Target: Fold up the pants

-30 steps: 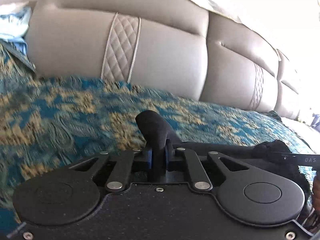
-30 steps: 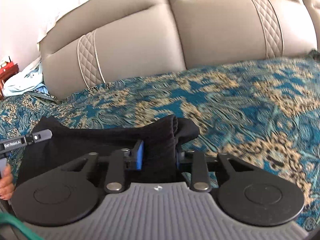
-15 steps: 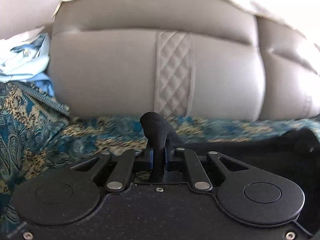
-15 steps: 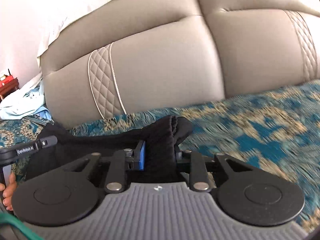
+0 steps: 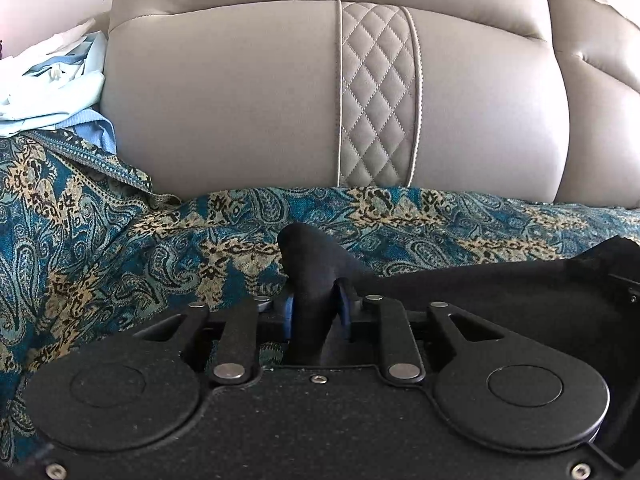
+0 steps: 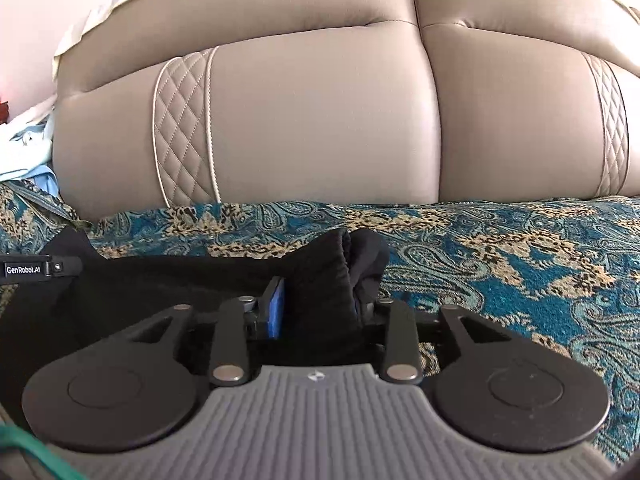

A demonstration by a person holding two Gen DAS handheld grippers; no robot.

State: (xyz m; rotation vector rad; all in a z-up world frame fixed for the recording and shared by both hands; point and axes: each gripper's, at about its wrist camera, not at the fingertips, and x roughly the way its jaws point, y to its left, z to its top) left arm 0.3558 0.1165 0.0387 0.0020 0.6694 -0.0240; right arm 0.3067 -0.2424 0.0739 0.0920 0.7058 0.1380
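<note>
The left gripper [image 5: 316,308] fills the lower frame: a speckled black plate, two round black discs at lower left and right, black link arms on silver pins, small screws at the bottom corners and one at centre, blue pads between the links. The right gripper [image 6: 316,304] has the same black discs and links, but a ribbed grey plate with a small emblem, and a bright blue pad. At middle left a black bar reads "GenRobot.AI". A green cable crosses the lower left corner.
</note>
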